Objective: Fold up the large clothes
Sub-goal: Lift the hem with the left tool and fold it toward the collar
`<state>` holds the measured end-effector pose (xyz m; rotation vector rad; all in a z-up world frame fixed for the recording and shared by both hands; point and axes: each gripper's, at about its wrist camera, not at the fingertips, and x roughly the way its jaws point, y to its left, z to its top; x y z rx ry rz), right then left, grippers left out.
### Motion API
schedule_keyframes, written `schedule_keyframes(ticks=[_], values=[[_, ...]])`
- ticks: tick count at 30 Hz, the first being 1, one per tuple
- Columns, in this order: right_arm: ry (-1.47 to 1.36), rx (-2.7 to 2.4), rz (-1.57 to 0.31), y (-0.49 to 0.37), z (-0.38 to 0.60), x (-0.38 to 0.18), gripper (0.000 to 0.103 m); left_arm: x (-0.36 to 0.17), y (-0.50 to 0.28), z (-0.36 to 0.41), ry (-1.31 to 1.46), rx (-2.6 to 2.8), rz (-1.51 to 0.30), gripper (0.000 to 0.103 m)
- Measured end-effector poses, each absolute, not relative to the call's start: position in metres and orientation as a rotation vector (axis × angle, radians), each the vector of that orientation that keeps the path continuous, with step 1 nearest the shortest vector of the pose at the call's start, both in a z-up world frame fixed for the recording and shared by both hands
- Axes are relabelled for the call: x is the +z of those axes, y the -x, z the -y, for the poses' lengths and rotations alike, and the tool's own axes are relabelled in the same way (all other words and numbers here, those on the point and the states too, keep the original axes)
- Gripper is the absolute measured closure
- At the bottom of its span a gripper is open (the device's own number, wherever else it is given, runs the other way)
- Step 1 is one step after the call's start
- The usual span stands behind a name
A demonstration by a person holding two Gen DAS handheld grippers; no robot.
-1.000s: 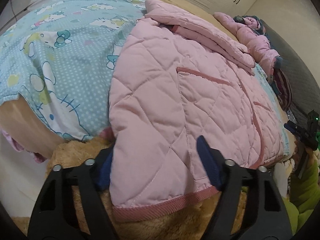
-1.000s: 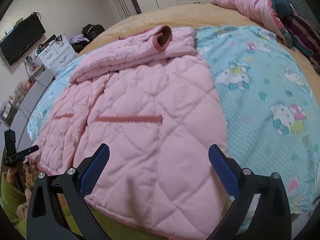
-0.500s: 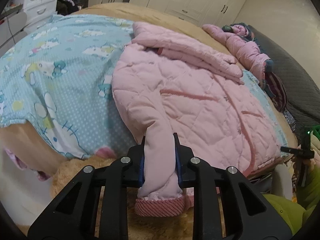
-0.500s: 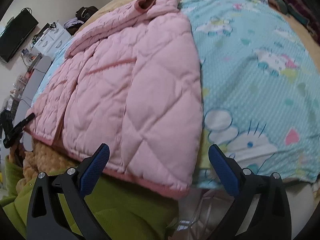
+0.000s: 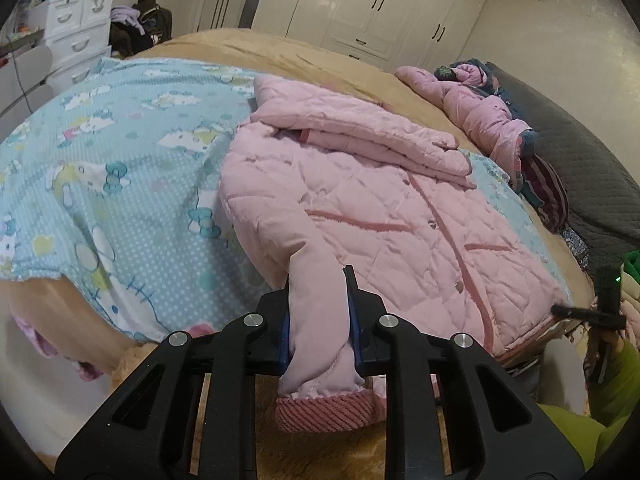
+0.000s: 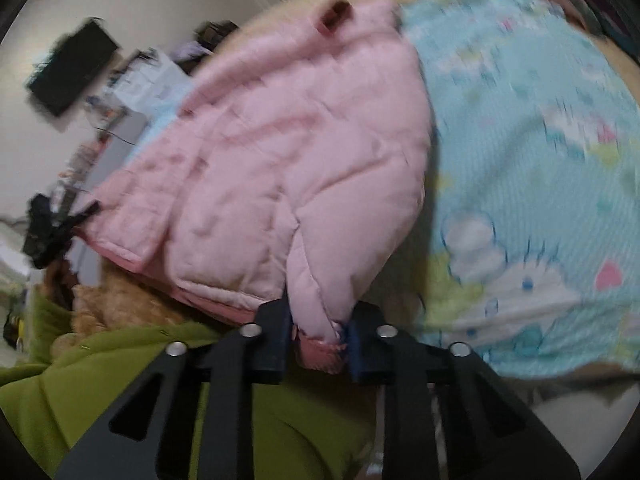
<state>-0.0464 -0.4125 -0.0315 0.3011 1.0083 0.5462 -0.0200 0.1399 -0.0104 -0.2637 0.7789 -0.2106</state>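
A pink quilted jacket (image 5: 380, 208) lies front up on a blue cartoon-print sheet (image 5: 100, 184), its sleeves folded across the top. My left gripper (image 5: 317, 280) is shut on the jacket's near bottom corner, and the ribbed hem (image 5: 328, 412) hangs out below the pads. In the blurred right wrist view the jacket (image 6: 288, 152) spreads away from my right gripper (image 6: 318, 320). Its jaws are closing and pinch the other hem corner between the pads. The right gripper (image 5: 588, 312) also shows small at the jacket's far right edge in the left wrist view.
A tan blanket (image 5: 280, 52) covers the bed under the sheet (image 6: 540, 160). A second pink jacket (image 5: 472, 108) and striped clothes lie at the far right beside a grey quilt (image 5: 592, 184). White drawers (image 5: 76, 28) and wardrobes (image 5: 380, 4) stand behind. A person's green clothing (image 6: 120, 380) fills the near edge.
Both grippers went from open to closed on the hem corners, the left first, then the right. The left has lifted its corner a little, bunching the fabric.
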Motion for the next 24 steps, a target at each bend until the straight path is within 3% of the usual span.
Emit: schedule_keyframes(ticks=[8, 24], values=[[-0.377, 0.631, -0.753, 0.018, 0.414, 0.031, 0.088, 0.019, 0.007, -0.139, 0.254, -0.210, -0.710, 0.090], [-0.423, 0.605, -0.560, -0.065, 0.412, 0.092, 0.089, 0.084, -0.050, -0.139, 0.200, -0.179, -0.610, 0.090]])
